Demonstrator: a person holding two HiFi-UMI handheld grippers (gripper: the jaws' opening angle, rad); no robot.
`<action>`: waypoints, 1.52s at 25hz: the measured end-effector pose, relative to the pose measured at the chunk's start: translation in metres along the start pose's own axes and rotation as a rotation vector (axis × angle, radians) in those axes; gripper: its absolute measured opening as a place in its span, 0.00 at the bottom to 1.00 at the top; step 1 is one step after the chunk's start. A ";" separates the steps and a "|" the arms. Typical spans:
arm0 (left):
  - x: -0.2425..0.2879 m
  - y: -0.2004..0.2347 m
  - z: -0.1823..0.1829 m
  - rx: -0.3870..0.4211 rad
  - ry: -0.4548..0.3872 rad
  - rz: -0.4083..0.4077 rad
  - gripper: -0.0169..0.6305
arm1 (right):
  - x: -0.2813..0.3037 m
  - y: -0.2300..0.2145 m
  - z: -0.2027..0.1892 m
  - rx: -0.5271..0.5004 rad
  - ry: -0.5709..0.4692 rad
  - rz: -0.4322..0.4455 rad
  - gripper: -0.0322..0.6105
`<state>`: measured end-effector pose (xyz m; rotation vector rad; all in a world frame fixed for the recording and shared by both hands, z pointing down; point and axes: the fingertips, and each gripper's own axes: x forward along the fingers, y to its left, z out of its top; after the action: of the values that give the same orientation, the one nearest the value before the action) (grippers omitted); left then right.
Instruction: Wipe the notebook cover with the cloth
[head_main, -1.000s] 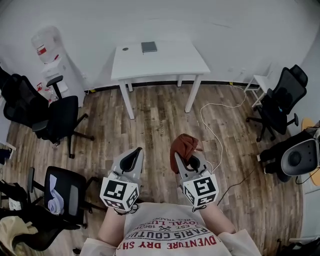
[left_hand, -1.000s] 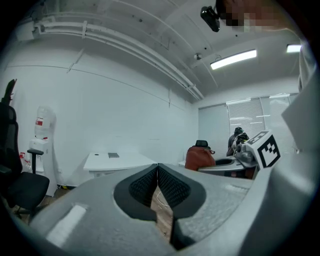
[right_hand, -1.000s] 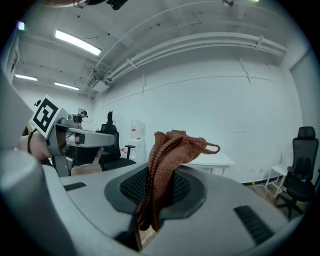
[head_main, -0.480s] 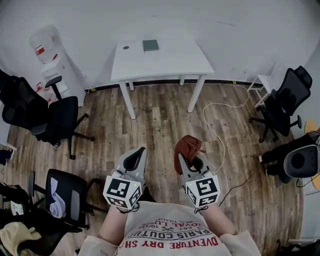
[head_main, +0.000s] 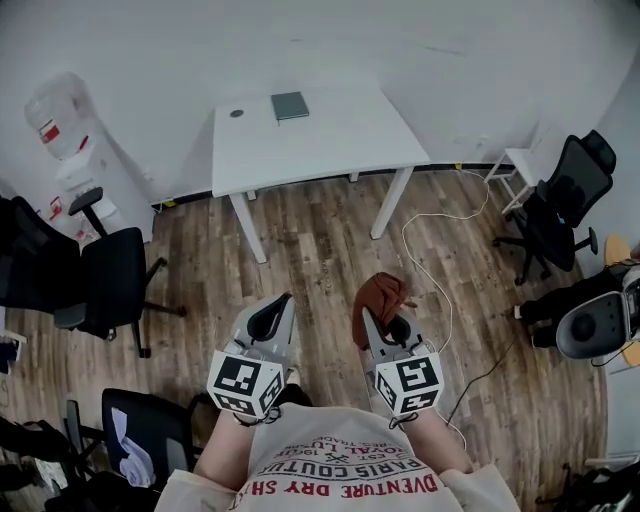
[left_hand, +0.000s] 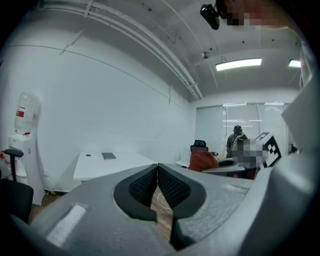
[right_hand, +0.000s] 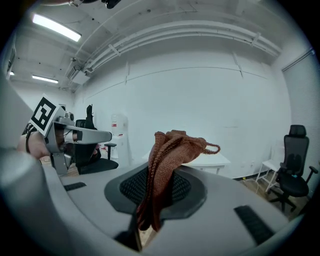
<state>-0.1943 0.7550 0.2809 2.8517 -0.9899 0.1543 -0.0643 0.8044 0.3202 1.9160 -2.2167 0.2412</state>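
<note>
Head view, notebook: a small grey-green rectangular notebook (head_main: 290, 105) lies at the far edge of the white rectangular table (head_main: 330, 140), towards its far left corner.
Head view, bearing: well ahead of both tongs, more in line with the left gripper (head_main: 279, 301) than the right gripper (head_main: 368, 316); long axis too small to tell.
Left gripper view, tongs: jaws pressed together, nothing between.
Right gripper view, tongs: jaws clamped on a rust-brown knitted cloth (right_hand: 170, 150), bunched above them.
Coming move: probably forward and slightly leftward for the right.

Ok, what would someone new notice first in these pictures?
A rust-brown cloth is pinched in the right gripper, low in the head view, beside the shut, empty left gripper. Across the wood floor stands a white table with a dark notebook near its far edge.
</note>
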 end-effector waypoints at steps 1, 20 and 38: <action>0.005 0.019 0.006 0.002 -0.007 0.004 0.04 | 0.015 0.002 0.007 -0.001 -0.002 -0.009 0.17; 0.079 0.195 0.010 0.018 0.024 0.073 0.04 | 0.201 0.007 0.048 -0.015 0.022 -0.013 0.17; 0.322 0.205 0.072 0.080 -0.027 0.240 0.04 | 0.372 -0.191 0.108 -0.091 -0.029 0.231 0.17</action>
<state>-0.0657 0.3886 0.2693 2.8020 -1.3594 0.1813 0.0677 0.3933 0.3102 1.6279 -2.4240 0.1442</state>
